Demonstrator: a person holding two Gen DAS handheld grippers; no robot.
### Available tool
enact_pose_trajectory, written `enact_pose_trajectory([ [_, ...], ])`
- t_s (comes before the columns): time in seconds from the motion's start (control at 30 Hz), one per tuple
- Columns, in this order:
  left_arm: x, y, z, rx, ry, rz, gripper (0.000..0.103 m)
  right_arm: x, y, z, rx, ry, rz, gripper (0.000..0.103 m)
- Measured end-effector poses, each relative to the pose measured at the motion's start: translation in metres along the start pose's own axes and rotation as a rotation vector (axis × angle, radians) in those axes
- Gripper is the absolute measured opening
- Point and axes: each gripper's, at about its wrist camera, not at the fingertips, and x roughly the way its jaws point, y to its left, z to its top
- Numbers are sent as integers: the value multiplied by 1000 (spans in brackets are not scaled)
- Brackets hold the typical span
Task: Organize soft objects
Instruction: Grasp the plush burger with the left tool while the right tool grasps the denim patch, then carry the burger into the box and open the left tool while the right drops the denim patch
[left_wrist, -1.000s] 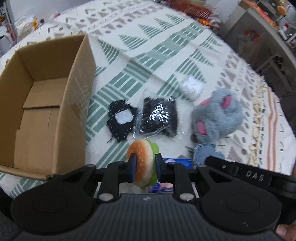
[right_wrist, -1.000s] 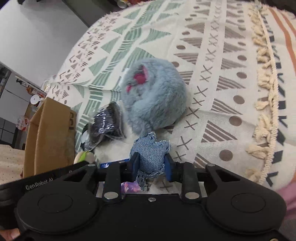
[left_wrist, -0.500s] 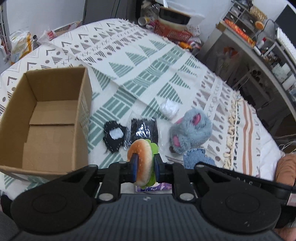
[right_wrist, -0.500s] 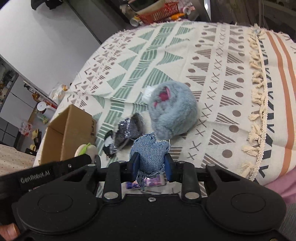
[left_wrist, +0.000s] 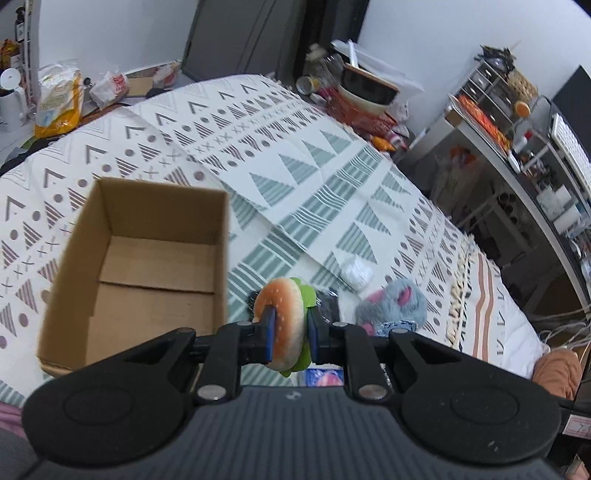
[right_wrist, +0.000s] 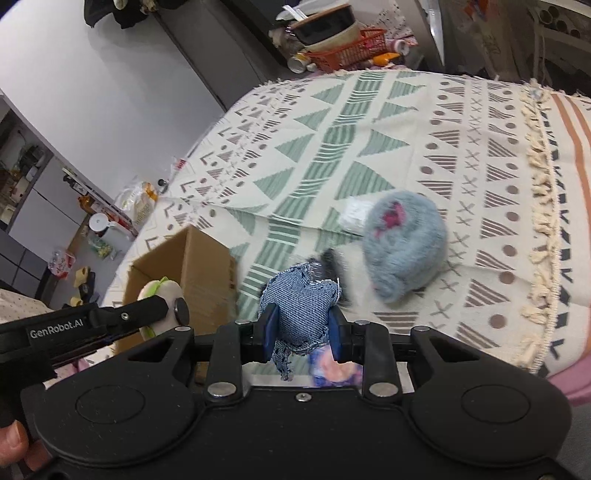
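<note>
My left gripper (left_wrist: 290, 334) is shut on a plush burger (left_wrist: 282, 321) with a tan bun and green lettuce, held in the air to the right of an open cardboard box (left_wrist: 147, 273). My right gripper (right_wrist: 301, 330) is shut on a frayed blue denim piece (right_wrist: 299, 314), lifted above the patterned blanket (right_wrist: 369, 147). A grey fluffy plush (right_wrist: 404, 243) with pink patches lies on the blanket ahead of it, also seen as the grey plush (left_wrist: 395, 304) in the left wrist view. Black packets (right_wrist: 332, 264) lie partly hidden behind the denim. The left gripper's side and the burger (right_wrist: 162, 306) show at left of the right wrist view.
A small white packet (left_wrist: 356, 273) lies beyond the grey plush. A colourful flat packet (right_wrist: 332, 367) sits under the right gripper. The box (right_wrist: 184, 273) stands on the blanket's left part. Cluttered shelves (left_wrist: 517, 147) and an orange basket (right_wrist: 343, 51) border the bed.
Both grippers have risen well above the blanket with their objects still held. The box and the lying items look smaller and farther below.
</note>
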Motion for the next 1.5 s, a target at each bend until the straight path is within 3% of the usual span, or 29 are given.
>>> enact_pose_trajectory([
  [0.47, -7, 70, 36, -92, -39, 30, 17, 35, 70, 18, -34, -9, 68, 28],
  [1.03, 29, 136, 72, -208, 12, 100, 18, 92, 140, 42, -102, 71, 102, 28],
  [1.3, 39, 146, 82, -190, 54, 152, 21, 114, 158, 45, -115, 117, 109, 29],
  [1.5, 36, 152, 85, -229, 70, 160, 39, 122, 163, 43, -109, 131, 125, 41],
])
